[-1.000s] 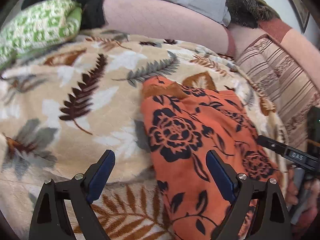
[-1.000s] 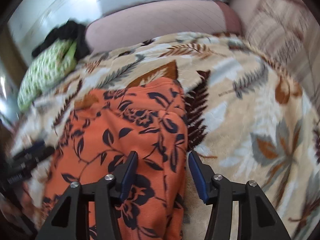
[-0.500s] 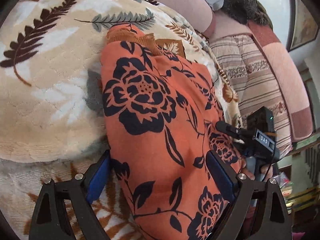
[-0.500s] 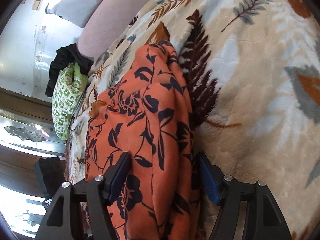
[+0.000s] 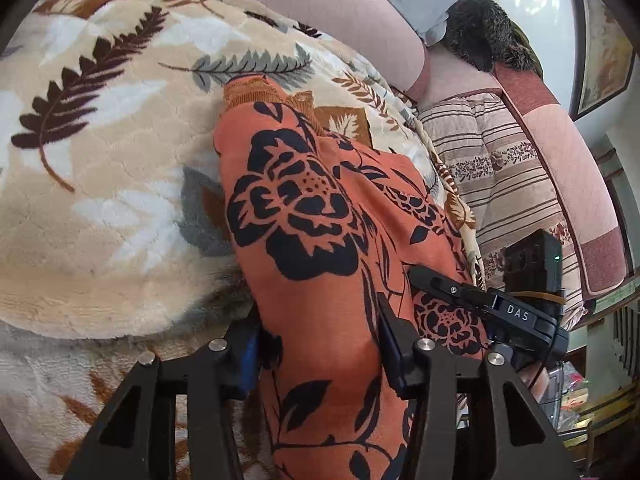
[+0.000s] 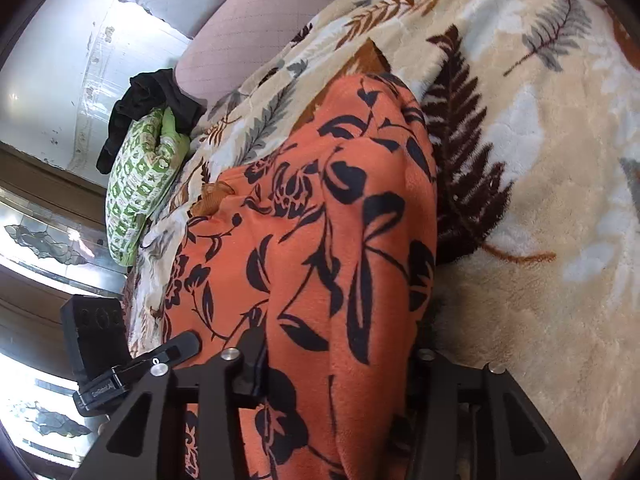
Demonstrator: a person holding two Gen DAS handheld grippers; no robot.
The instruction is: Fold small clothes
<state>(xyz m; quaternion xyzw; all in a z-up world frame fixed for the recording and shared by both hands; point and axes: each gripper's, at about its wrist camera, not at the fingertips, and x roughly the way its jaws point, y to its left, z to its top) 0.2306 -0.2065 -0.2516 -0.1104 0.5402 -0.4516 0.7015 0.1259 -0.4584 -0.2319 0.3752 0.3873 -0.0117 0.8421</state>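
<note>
An orange garment with black flowers [image 5: 304, 216] lies lengthwise on a cream leaf-patterned blanket [image 5: 100, 168]. My left gripper [image 5: 320, 356] is shut on the garment's near left edge, cloth bunched between its jaws. My right gripper [image 6: 336, 372] is shut on the garment [image 6: 340, 216] at its near right edge. Each gripper shows in the other's view: the right one in the left wrist view [image 5: 500, 312], the left one in the right wrist view [image 6: 132, 368]. The garment's far end with a ribbed orange band [image 5: 256, 90] rests on the blanket.
A pink sofa back [image 5: 320, 4] runs behind the blanket [image 6: 540, 140]. A green-patterned pillow [image 6: 140, 184] with a black cloth [image 6: 148, 100] on it lies at the far left. A striped cushion [image 5: 500, 168] and a dark furry item [image 5: 488, 36] are at the right.
Both grippers moved down onto the garment's near edge and closed on it; their jaws were open around the cloth half a second ago.
</note>
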